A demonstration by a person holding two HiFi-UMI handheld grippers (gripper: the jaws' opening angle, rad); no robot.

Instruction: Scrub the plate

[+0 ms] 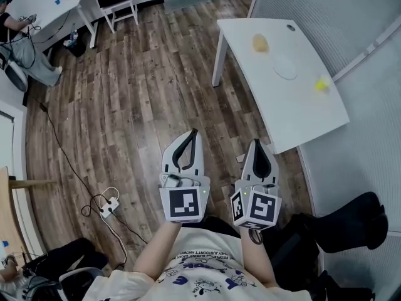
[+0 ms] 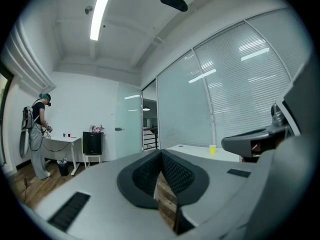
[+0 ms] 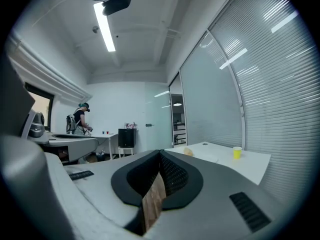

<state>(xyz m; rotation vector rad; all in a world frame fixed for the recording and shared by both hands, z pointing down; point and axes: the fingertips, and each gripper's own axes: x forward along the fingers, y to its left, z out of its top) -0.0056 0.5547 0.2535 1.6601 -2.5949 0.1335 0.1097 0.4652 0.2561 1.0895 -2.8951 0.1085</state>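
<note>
While closed, left tongs (image 1: 192, 134) beside right tongs (image 1: 257, 143).

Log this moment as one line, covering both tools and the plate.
left tool: shut, empty | right tool: shut, empty | plate: on table, untouched | stage: not yet at table

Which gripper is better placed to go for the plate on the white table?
Right, probably. The right gripper is on the side nearer the table, which stands ahead and to the right with the plate on it; the left gripper is farther. Both are shut, empty and well short.
</note>
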